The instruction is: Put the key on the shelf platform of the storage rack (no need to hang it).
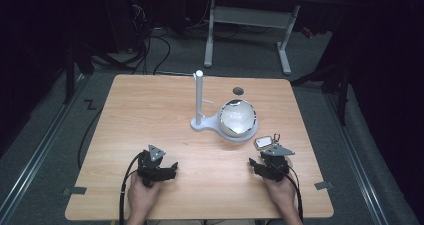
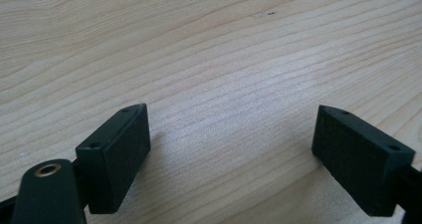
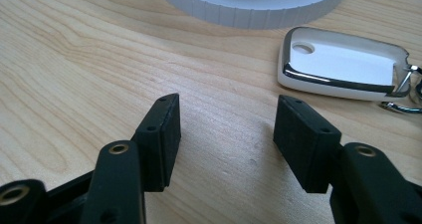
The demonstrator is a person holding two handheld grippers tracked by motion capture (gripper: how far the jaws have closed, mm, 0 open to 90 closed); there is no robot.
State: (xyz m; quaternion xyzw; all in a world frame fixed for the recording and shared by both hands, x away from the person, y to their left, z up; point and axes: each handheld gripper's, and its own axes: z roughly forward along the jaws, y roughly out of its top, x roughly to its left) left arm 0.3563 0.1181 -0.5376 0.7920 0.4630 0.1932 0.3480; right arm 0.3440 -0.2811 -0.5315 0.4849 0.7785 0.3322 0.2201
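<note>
Here the right hand-held gripper rests low over the desk with its jaws spread wide and nothing between them. The thing nearest to it is a white key fob with a chrome edge, lying flat on the wood just ahead of the jaws and a little off to the side of the right-hand jaw as the right gripper view shows it. It is near but not touching. The fob's long axis seems to run across the line of the jaws rather than along it, though that view takes it at a low slant and I would not swear to the exact angle. A metal ring trails from its far end, away from the gripper.

Beyond the fob stands a white stand base carrying a bowl and an upright post.

The left hand-held gripper sits well apart from the fob, on the other side of the desk, jaws likewise spread over bare wood.

In my judgement the right hand is the one to take the fob: a short reach forward with a slight shift towards the fob's side, then closing across its narrow width.
</note>
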